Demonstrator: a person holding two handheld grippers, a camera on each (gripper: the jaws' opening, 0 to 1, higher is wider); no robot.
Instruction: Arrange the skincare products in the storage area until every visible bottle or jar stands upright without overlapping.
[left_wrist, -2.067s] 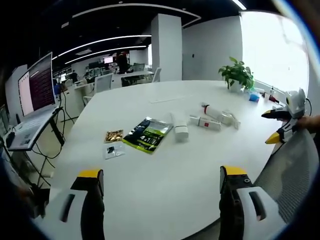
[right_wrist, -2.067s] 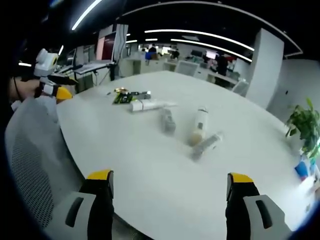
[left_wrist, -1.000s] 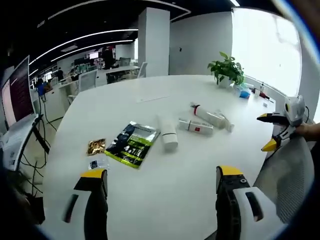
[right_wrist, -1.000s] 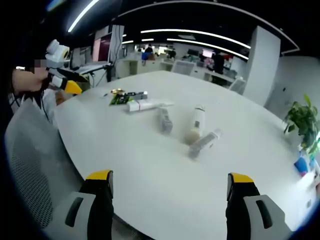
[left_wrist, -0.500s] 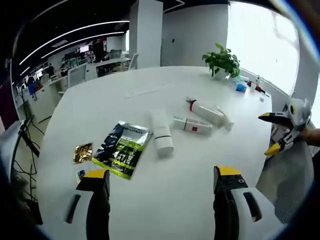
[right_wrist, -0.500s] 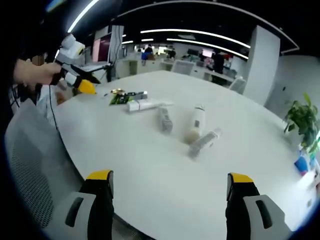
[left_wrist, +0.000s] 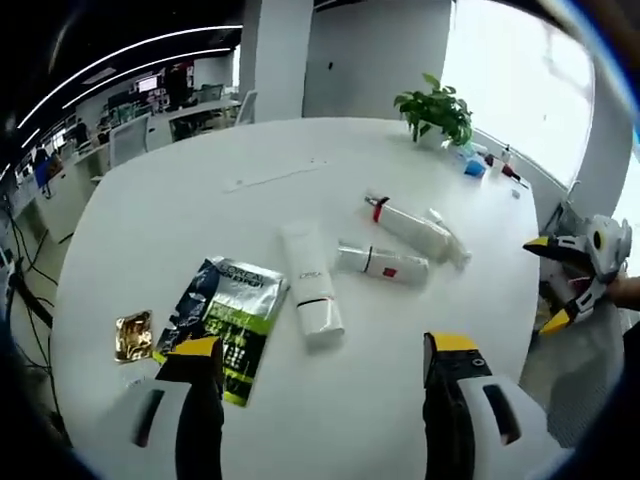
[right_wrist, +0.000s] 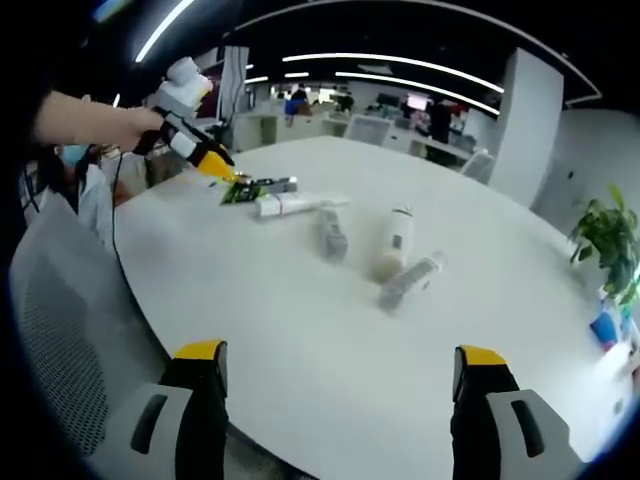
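Several skincare products lie flat on the white table. A white tube lies closest to my left gripper, which hangs open and empty above the near table edge. Beyond it are a small white bottle with a red label, a white bottle with a red cap and a clear tube. From the other side I see the same white tube, small bottle, white bottle and clear tube. My right gripper is open and empty, well short of them.
A green and black sachet and a gold packet lie left of the tube. A potted plant stands at the far edge. A mesh chair back is close on the left. A hand holds the left gripper above the sachet.
My left gripper has moved forward over the table toward the sachet and tube, which now look nearer. The right gripper has stayed put.
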